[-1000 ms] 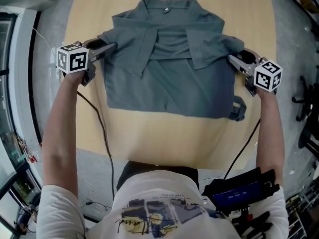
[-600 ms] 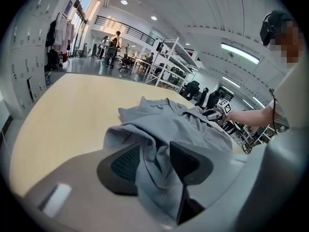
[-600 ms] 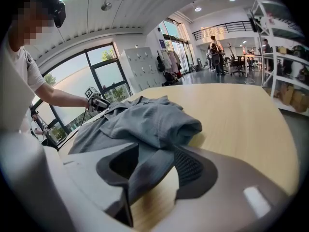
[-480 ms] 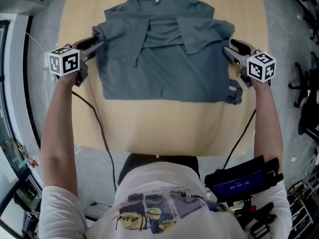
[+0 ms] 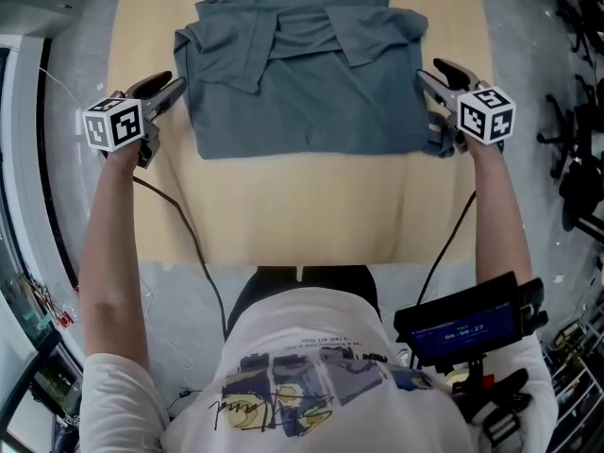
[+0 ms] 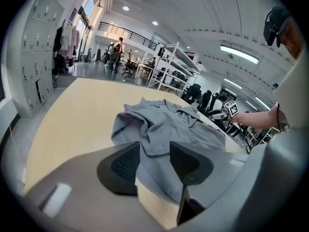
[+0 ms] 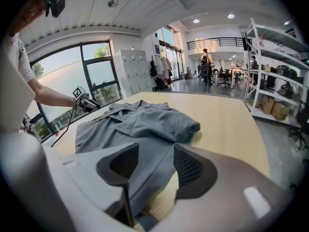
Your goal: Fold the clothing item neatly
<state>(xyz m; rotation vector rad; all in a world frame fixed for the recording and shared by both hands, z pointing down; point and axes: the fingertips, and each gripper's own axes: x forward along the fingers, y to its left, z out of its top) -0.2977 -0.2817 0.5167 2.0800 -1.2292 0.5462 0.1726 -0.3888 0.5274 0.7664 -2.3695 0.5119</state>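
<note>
A grey collared shirt lies flat on the tan table, collar far from me and both sleeves folded in over the chest. My left gripper sits at the shirt's left edge, a little above the hem. In the left gripper view the shirt shows through the gap of the left gripper, whose pads stand apart. My right gripper sits at the right edge. Its jaws are apart too, with cloth between them in the right gripper view.
A dark loop of fabric lies by the shirt's lower right corner. Cables trail from both grippers over the table's near edge. A screen device hangs at the person's waist. Office chairs stand on the floor to the right.
Both grippers have slid along the shirt's sides toward the hem. The left fingertips have come off the folded sleeve to the shirt's edge. The head view has shifted, so the shirt sits higher in frame.
</note>
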